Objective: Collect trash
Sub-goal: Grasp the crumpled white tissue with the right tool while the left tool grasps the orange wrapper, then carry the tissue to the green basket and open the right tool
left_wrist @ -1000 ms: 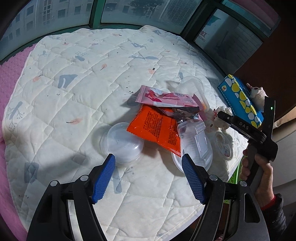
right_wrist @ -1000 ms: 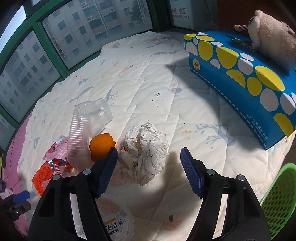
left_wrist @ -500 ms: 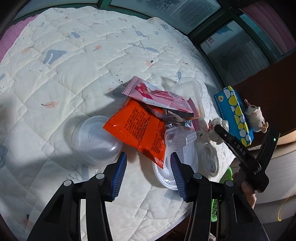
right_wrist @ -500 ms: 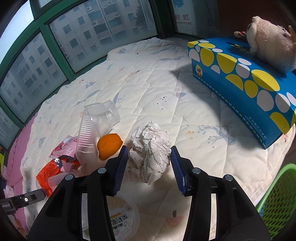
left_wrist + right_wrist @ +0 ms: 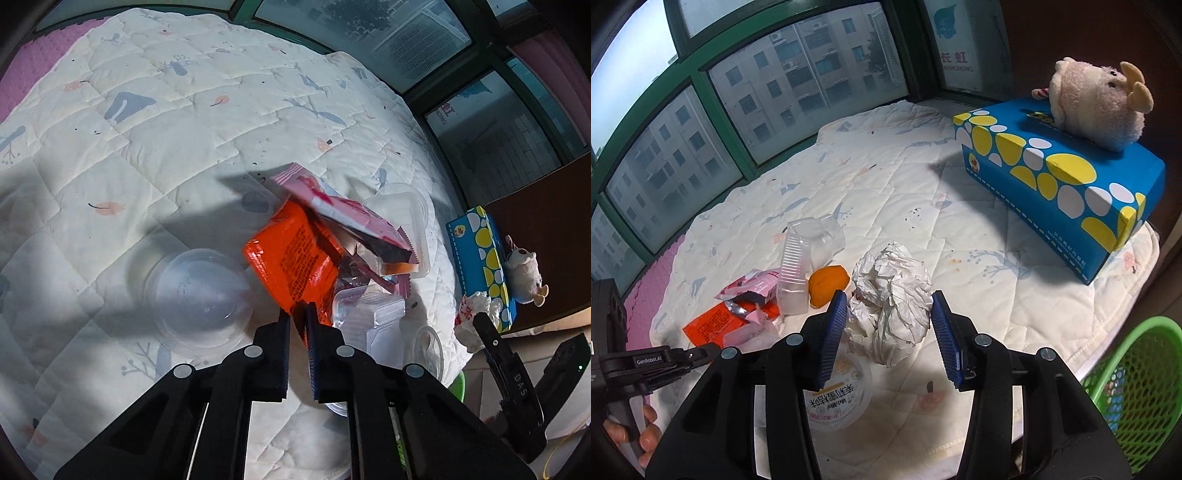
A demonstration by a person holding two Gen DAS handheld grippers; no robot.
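Left wrist view shows the left gripper (image 5: 298, 317) pinched on the orange wrapper's (image 5: 295, 258) near corner, atop the quilt (image 5: 147, 147); thin, slick film, likely slippery; right gripper (image 5: 888, 321) clasps the light, crushable paper ball (image 5: 892, 291).

green basket (image 5: 1134, 373) cut off at frame edge, yogurt lid (image 5: 838, 398) partly behind fingers (image 5: 831, 332)
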